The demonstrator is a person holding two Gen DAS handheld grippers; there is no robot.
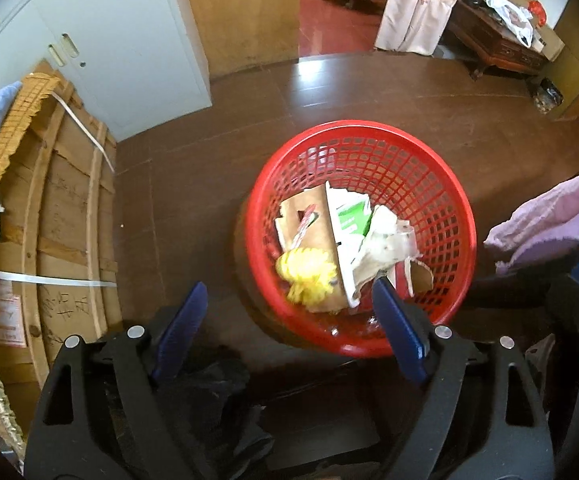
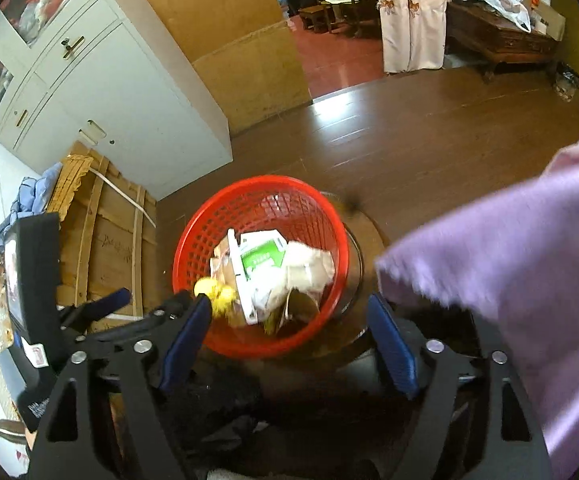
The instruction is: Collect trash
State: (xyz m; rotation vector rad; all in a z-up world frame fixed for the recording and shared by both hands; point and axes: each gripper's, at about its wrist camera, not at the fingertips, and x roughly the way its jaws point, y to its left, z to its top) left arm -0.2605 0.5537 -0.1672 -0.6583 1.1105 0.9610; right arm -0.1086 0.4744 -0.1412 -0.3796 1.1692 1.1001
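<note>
I see the dark brown tiled floor with the red mesh basket standing on it below both tools. In the basket lie trash pieces: a brown cardboard sheet, a green-and-white carton, crumpled white paper and a yellow fluffy bit. My left gripper is spread wide over the basket's near rim, nothing between its blue pads. My right gripper is likewise spread and empty, beside a lilac cloth.
</note>
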